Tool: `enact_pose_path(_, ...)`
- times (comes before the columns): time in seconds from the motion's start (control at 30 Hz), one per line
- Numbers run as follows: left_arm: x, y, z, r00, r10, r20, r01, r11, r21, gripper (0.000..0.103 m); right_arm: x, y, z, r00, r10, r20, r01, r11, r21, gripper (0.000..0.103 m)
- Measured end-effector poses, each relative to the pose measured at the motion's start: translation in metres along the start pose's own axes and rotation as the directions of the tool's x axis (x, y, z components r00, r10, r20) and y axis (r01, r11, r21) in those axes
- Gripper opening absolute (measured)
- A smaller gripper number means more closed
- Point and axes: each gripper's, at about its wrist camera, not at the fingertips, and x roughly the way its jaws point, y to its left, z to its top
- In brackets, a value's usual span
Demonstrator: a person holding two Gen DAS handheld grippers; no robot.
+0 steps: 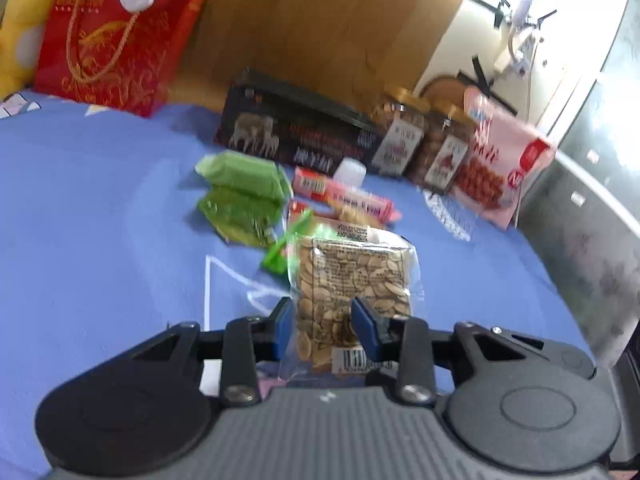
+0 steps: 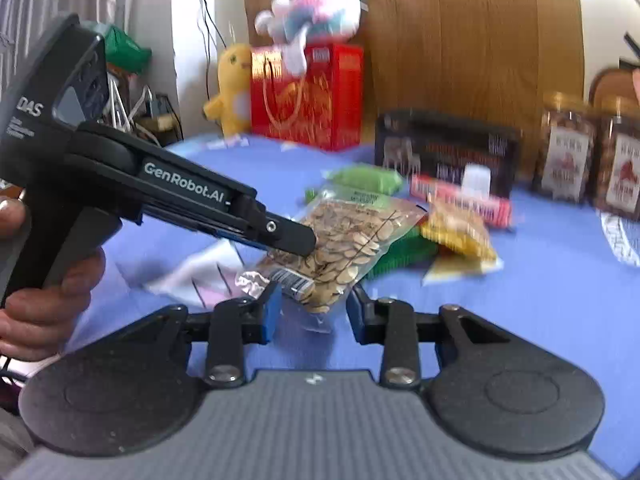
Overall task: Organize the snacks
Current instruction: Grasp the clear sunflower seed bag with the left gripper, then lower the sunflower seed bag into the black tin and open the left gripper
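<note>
The work surface is a blue sheet (image 1: 100, 200) backed by a wooden panel (image 1: 320, 20). Left to right along the back: red gift bag (image 1: 116, 40), dark box (image 1: 296, 132), two jars (image 1: 424, 140). The left gripper (image 1: 323, 326) is clamped on the seed packet (image 1: 352, 280), held just above the sheet; long axis runs away from the camera, barcode end nearest. The right gripper (image 2: 314, 312) is parted, holding nothing.
</note>
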Motion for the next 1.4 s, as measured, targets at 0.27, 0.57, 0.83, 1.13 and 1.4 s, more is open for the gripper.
enact_pose_path(0.27, 0.020, -0.002, 0.035, 0.999, 0.043, 0.027, -0.043, 0.999, -0.028, 0.033, 0.020, -0.023, 0.030, 0.999, 0.012, 0.051, -0.012, 1.000, 0.002, 0.037)
enact_pose_path(0.57, 0.034, 0.009, 0.091, 0.990, 0.105, 0.093, -0.100, 0.993, -0.054, 0.032, 0.057, -0.043, 0.074, 0.995, 0.062, 0.080, -0.059, 0.997, -0.043, 0.036)
enact_pose_path(0.83, 0.093, 0.017, 0.176, 0.988, 0.075, 0.134, -0.076, 0.997, -0.003, 0.032, 0.113, -0.085, 0.121, 0.992, -0.001, 0.125, 0.001, 1.000, 0.003, 0.036)
enact_pose_path(1.13, 0.176, 0.052, 0.226, 0.988, 0.106, 0.111, -0.100, 0.993, -0.061, 0.031, 0.193, -0.137, 0.145, 0.998, -0.002, 0.065, -0.006, 0.993, 0.120, 0.039)
enact_pose_path(1.4, 0.165, 0.063, 0.216, 0.985, 0.120, 0.123, -0.112, 0.991, -0.068, 0.034, 0.184, -0.150, 0.140, 0.996, -0.048, 0.079, 0.032, 0.981, 0.192, 0.051)
